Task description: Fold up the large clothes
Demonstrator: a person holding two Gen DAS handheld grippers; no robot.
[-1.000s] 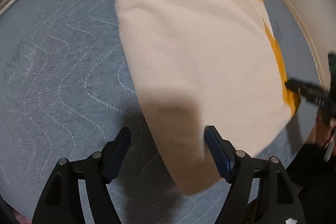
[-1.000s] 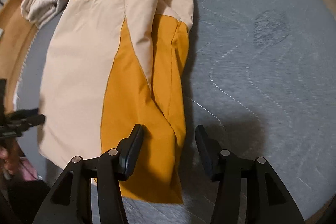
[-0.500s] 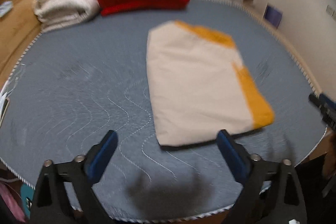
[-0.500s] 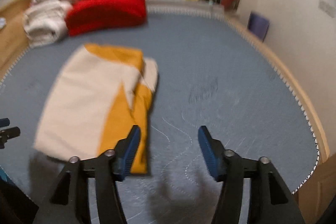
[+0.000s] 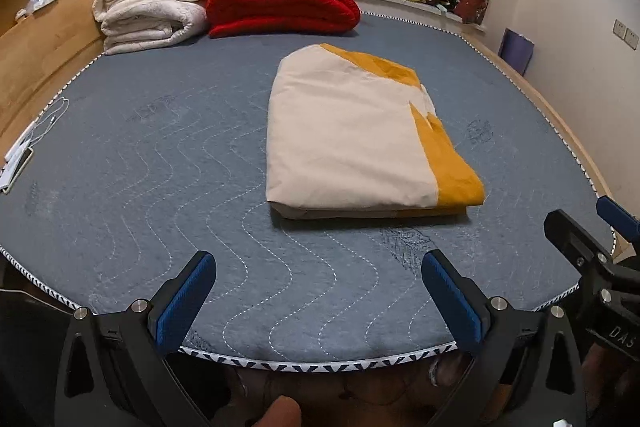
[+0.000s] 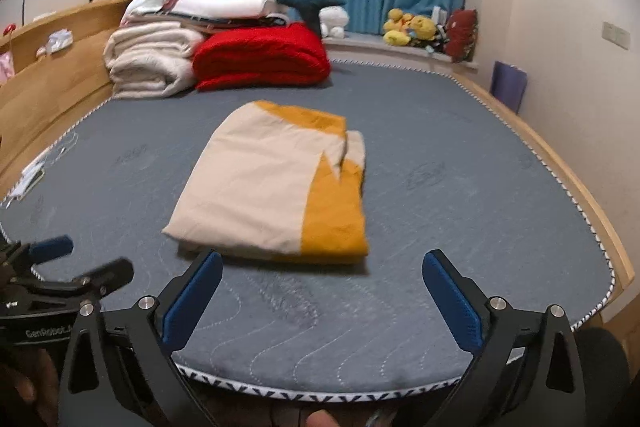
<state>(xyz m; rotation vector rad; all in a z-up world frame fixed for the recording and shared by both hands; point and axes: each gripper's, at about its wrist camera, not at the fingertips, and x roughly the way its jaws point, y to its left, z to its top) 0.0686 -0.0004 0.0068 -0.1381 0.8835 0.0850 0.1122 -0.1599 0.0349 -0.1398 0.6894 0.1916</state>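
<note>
Both hand-held grippers — left [image 5: 318,291] and right [image 6: 322,289] — have pulled back from the folded garment [image 5: 360,143], jaws spread and empty; folding looks finished.

Matt cloth garment [image 5: 352,143] — on quilted mattress [image 5: 160,163], wood frame [image 5: 44,67].

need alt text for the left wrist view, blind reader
A cream and orange garment lies folded flat on a grey quilted mattress. The open left tool hovers empty over the near edge. Folded red and white blankets are stacked behind.
</note>
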